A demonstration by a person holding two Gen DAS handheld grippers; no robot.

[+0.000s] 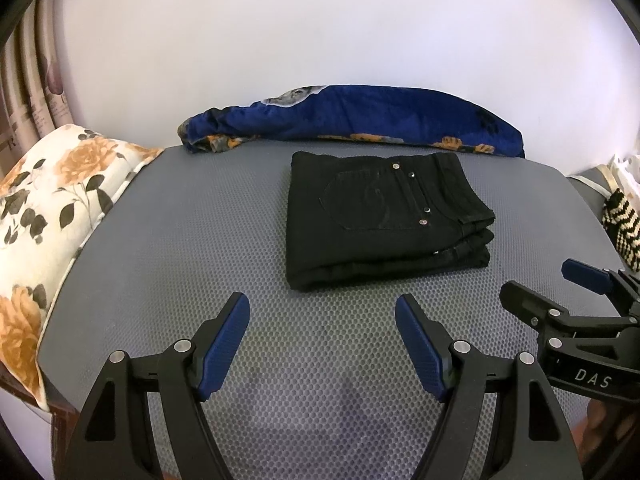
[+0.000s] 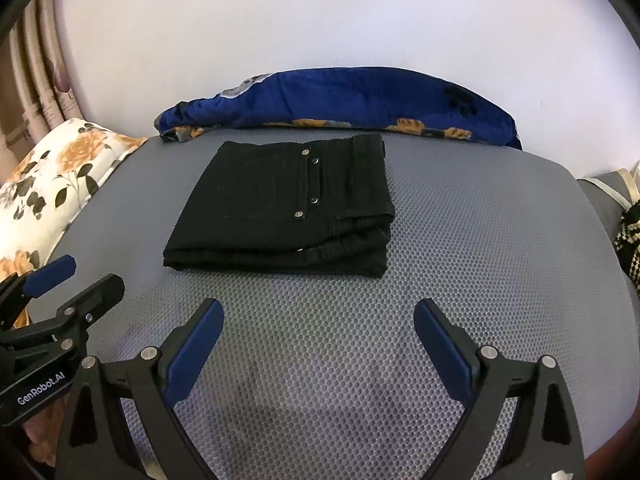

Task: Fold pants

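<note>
Grey honeycomb-textured mat (image 1: pixel 168 248) covers the work surface; wall behind. Along its far edge, a rolled blue printed blanket (image 1: pixel 360 120), lying just behind the pants, possibly touching them, hard to tell through the fisheye. Floral pillow (image 1: pixel 52 208) butts the mat's left edge; a striped knitted item (image 1: pixel 624 224) sits at the far right, mostly cut off.

Black pants (image 2: pixel 280 208) lie mid-mat as a compact folded stack, back pocket and rivets on top, waistband layers showing at the right end. Fold looks done, or close to it.

Left gripper (image 1: pixel 322 340) hangs over bare mat near the stack's front edge, jaws wide apart, nothing between them. Right gripper (image 2: pixel 318 340) alike: spread wide, empty, short of the stack.

Risks, as I judge them:
- Any further poke or regrip at the front edge could drag the top layer and skew the stack; the layers at the right end already look slightly uneven.
- Pushing the stack back would jam it into the blanket and rumple it.
- Grippers sit close side by side; swinging either inward could knock them together.
</note>
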